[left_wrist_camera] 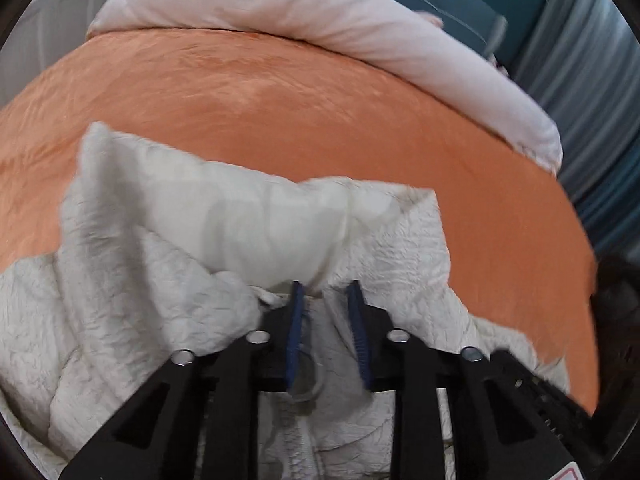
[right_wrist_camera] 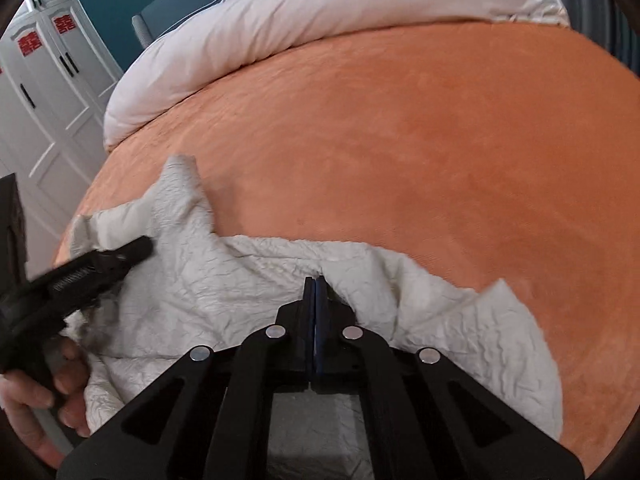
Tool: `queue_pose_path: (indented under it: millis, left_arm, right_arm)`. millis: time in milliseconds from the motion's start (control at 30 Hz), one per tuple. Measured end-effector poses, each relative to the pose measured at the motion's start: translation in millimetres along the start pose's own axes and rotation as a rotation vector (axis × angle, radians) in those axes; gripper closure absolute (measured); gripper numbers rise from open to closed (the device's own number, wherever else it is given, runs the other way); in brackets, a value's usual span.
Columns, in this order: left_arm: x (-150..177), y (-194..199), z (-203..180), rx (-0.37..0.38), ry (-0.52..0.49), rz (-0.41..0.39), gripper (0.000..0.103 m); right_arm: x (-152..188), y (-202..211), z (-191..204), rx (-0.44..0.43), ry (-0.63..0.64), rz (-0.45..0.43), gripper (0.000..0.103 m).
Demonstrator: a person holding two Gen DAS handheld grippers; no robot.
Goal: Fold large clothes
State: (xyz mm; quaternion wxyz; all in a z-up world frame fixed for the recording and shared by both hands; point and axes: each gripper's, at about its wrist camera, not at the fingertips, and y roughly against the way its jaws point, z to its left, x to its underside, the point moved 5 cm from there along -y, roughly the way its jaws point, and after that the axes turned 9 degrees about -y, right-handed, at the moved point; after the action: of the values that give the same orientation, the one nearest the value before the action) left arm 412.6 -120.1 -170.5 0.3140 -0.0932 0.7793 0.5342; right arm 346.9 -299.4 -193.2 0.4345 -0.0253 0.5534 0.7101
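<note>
Jacket [right_wrist_camera: 224, 280] white, crinkled, bunched on orange bedspread [right_wrist_camera: 440, 140] | left tool [left_wrist_camera: 326, 288] spread | right tool [right_wrist_camera: 316, 280] pinching jacket

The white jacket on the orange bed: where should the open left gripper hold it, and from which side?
Probably the raised fold of the white jacket just ahead of the left gripper, approached straight from the near side: that edge stands up off the orange bedcover.

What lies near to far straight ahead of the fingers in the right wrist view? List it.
right gripper → white crinkled garment → orange bedspread → rolled white duvet → teal headboard
</note>
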Motion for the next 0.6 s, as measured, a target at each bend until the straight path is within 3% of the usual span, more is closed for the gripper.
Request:
queue_pose_path:
  millis: [33,100,167,200,233,300,400,467,533,600]
  left_arm:
    - [-2,12,6,-0.011,0.032,-0.018,0.092]
    - [-2,55,18,-0.018,0.056,-0.061,0.087]
    - [9,109,28,-0.049,-0.018,-0.110,0.071]
    - [25,145,38,-0.086,-0.071,-0.133,0.060]
    - [36,171,47,-0.123,-0.094,-0.136,0.055]
    - [83,224,78,-0.167,-0.098,-0.090,0.047]
    - [171,288,123,-0.189,0.008,0.041,0.036]
    - [236,323,146,-0.186,0.123,0.147,0.036]
    - [293,346,156,-0.171,0.220,0.246,0.036]
    - [339,367,156,-0.154,0.278,0.296,0.036]
  right_arm:
    - [0,10,0,0.022,-0.002,-0.021,0.103]
    - [4,50,0,0.000,0.001,-0.070,0.098]
    - [16,97,-5,-0.058,0.039,-0.069,0.096]
    - [32,128,-12,-0.077,0.076,-0.048,0.087]
    - [49,150,-18,-0.082,0.105,-0.027,0.081]
    - [92,201,-44,-0.092,0.151,0.052,0.058]
    - [164,260,-86,-0.072,0.153,0.184,0.040]
    - [219,295,-121,-0.003,0.141,0.268,0.037]
    - [261,317,-138,0.009,0.099,0.330,0.037]
    - [303,331,-156,0.025,0.053,0.386,0.036]
